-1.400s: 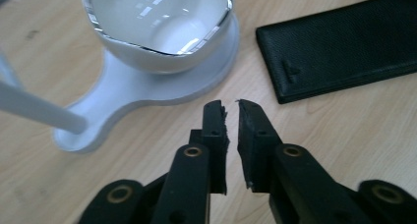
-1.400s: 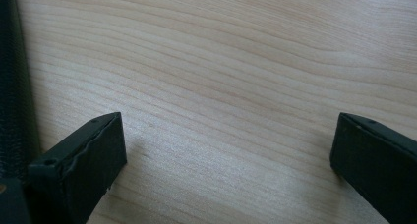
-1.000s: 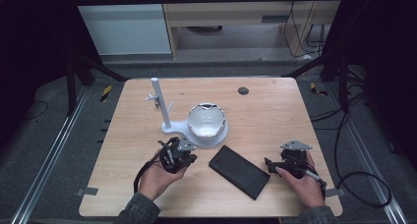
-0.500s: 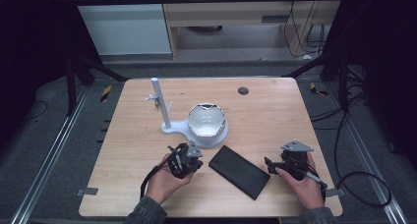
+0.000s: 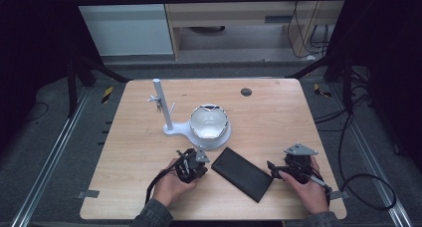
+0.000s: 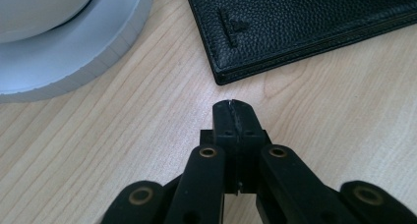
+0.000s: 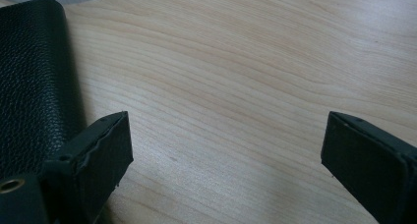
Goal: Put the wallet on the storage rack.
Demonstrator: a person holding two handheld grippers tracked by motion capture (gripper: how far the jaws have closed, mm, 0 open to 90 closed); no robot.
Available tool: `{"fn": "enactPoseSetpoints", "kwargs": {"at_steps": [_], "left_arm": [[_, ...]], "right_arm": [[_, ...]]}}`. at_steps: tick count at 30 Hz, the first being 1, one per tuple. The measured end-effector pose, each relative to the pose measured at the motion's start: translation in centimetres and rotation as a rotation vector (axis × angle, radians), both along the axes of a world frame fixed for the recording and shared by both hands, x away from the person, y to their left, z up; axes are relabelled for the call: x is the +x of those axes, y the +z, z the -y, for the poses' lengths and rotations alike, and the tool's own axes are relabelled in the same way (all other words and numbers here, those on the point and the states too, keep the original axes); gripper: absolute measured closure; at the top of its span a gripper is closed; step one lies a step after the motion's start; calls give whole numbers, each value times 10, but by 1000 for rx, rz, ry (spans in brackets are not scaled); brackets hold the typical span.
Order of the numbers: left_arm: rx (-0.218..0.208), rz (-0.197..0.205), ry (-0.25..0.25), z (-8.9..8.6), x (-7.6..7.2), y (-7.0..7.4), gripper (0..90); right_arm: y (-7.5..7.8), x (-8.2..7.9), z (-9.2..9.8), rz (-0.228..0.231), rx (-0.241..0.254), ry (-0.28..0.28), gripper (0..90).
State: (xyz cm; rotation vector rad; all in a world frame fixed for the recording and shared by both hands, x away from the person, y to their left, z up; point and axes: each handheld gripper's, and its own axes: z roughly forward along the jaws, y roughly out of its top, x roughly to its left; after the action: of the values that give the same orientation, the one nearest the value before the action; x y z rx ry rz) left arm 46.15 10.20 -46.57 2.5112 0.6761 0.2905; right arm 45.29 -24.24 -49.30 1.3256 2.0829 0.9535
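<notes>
A black leather wallet (image 5: pixel 243 173) lies flat near the table's front, between the two hands. My left gripper (image 5: pixel 195 162) rests low on the wood just left of it, jaws shut with nothing between them; in the left gripper view its tip (image 6: pixel 232 107) sits a short way from the wallet's corner (image 6: pixel 295 22). On the wallet's right side, my right gripper (image 5: pixel 275 170) stands open; its left pad (image 7: pixel 105 145) lies beside the wallet's edge (image 7: pixel 34 86), with bare wood between the pads.
A white stand (image 5: pixel 164 110) with an upright post and a round base holding a white bowl-like shell (image 5: pixel 209 121) sits behind the wallet. A small dark disc (image 5: pixel 246 92) lies at the far side. Table edges run close to both hands.
My left gripper has moved down and toward the table's front, settling beside the wallet's left corner. The right gripper has stayed where it was.
</notes>
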Motion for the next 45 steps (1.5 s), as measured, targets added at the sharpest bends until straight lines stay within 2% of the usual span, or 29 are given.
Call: {"fn": "enactPoseSetpoints", "kwargs": {"at_steps": [12, 14, 26, 35, 45], "left_arm": [[30, -6, 1, 5, 13, -6, 900], [22, -8, 2, 7, 14, -7, 900], [60, 2, -21, 13, 18, -4, 900], [87, -1, -28, 15, 20, -7, 900], [79, -4, -21, 15, 21, -8, 900]], "right_arm": [[-1, 0, -1, -2, -3, 10, 55], [-1, 0, -2, -4, -4, 13, 54], [-1, 0, -3, -5, 1, 20, 54], [-1, 0, -2, -1, -4, 20, 55], [-1, 0, -2, 0, -3, 19, 55]]}}
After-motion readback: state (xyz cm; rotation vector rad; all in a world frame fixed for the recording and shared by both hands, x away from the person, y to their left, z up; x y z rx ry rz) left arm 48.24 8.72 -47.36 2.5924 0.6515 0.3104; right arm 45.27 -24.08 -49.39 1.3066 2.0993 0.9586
